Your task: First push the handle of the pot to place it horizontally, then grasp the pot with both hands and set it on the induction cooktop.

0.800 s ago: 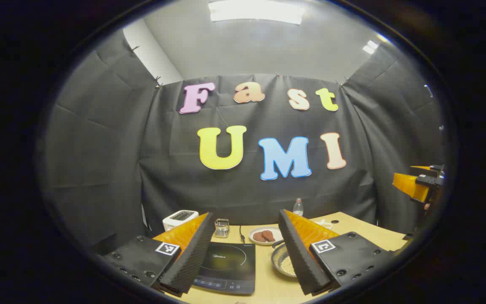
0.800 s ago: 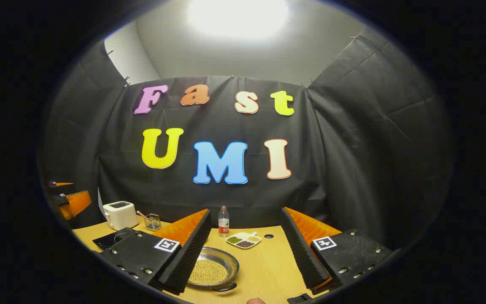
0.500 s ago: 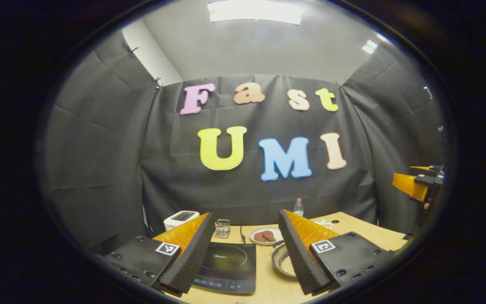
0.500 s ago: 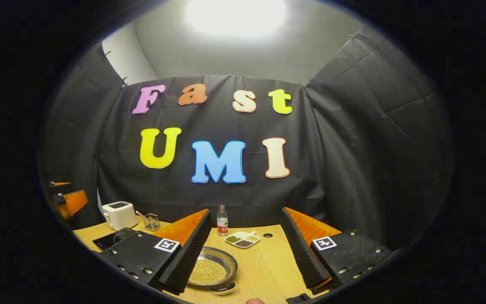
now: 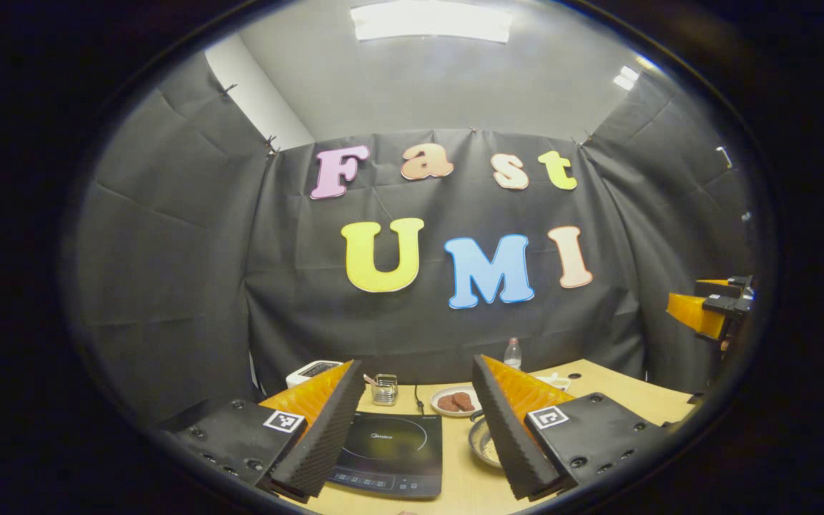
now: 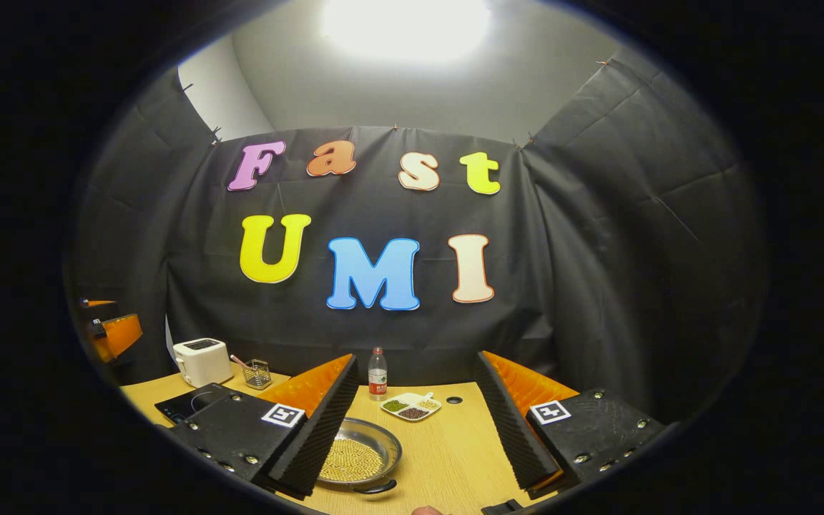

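Note:
A shallow metal pot (image 6: 360, 460) full of small yellow beans sits on the wooden table (image 6: 448, 450), one dark handle (image 6: 378, 488) pointing toward me. Above the table my right gripper (image 6: 415, 429) is open, its left finger (image 6: 315, 433) overlapping the pot's left rim. The black induction cooktop (image 5: 390, 452) lies between the open fingers of my left gripper (image 5: 415, 429). The pot (image 5: 482, 443) peeks out beside that gripper's right finger (image 5: 508, 433). The cooktop (image 6: 187, 404) also shows at left in the right gripper view.
A white toaster (image 6: 201, 361), a wire basket (image 6: 258, 373), a water bottle (image 6: 378, 373) and a divided dish of beans (image 6: 412, 406) stand along the back. A plate with brown patties (image 5: 456, 400) sits behind the cooktop. The other gripper (image 5: 709, 309) hangs at far right.
The left gripper view has shifted slightly, so cooktop and pot sit a little further right. The right gripper view barely moved. Both grippers stay open.

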Motion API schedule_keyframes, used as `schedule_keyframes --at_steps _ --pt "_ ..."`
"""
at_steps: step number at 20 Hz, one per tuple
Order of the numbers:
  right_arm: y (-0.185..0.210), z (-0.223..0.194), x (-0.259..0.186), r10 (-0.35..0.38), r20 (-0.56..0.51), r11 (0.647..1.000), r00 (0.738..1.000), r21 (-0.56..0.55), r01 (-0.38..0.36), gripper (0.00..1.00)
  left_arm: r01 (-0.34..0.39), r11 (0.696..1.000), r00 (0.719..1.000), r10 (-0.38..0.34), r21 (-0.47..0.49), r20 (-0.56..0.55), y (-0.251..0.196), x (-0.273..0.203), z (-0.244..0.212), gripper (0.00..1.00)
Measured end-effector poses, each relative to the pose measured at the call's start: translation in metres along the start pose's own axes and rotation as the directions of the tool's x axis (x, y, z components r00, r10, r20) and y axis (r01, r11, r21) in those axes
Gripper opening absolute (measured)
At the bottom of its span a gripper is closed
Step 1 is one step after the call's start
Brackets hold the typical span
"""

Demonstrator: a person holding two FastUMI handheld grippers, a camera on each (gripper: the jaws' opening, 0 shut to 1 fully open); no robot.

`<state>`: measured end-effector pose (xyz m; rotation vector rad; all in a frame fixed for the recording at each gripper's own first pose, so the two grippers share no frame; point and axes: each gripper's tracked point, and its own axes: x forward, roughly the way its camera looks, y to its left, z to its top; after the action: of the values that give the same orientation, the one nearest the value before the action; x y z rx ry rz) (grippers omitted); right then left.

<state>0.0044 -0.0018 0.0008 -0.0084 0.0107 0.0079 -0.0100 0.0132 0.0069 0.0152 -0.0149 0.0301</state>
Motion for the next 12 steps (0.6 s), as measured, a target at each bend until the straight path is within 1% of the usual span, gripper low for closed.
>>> schedule_keyframes --at_steps 4,5,6,7,8,9,10,11,12 --pt "0.004 -0.004 0.002 0.003 -0.015 1.000 1.000 -0.001 -0.003 0.99 -0.009 1.000 1.000 0.009 -0.003 -0.002 0.007 -0.001 -0.001 0.94" --pt "0.005 -0.004 0.002 0.005 -0.019 1.000 1.000 -0.002 -0.005 0.99 -0.011 1.000 1.000 0.011 -0.001 -0.001 0.009 -0.001 0.000 0.98" --pt "0.006 -0.005 0.002 0.005 -0.024 1.000 1.000 -0.001 -0.005 0.99 -0.012 1.000 1.000 0.012 0.001 0.000 0.010 0.000 -0.001 0.94" --pt "0.007 -0.006 0.004 0.004 -0.029 1.000 1.000 0.000 -0.004 0.98 -0.013 1.000 1.000 0.013 0.003 0.003 0.012 0.000 0.000 1.00" --pt "0.009 -0.007 0.004 0.006 -0.033 1.000 0.999 0.001 -0.006 0.98 -0.014 1.000 1.000 0.014 0.004 0.004 0.014 0.001 0.000 0.98" --pt "0.012 -0.007 0.005 0.013 -0.034 1.000 0.999 0.003 -0.013 0.98 -0.015 1.000 1.000 0.015 0.004 0.004 0.016 0.002 0.000 0.98" --pt "0.012 -0.006 0.005 0.005 -0.031 1.000 1.000 0.003 -0.005 0.92 -0.015 1.000 1.000 0.015 0.003 0.005 0.018 0.003 0.000 0.98" --pt "0.013 -0.006 0.008 0.004 -0.029 1.000 1.000 0.000 -0.004 0.72 -0.015 1.000 1.000 0.015 0.002 0.006 0.020 0.004 0.000 0.98" --pt "0.015 -0.006 0.007 -0.002 -0.029 1.000 1.000 -0.009 0.002 0.69 -0.014 1.000 1.000 0.014 0.000 0.007 0.021 0.005 -0.001 0.94"
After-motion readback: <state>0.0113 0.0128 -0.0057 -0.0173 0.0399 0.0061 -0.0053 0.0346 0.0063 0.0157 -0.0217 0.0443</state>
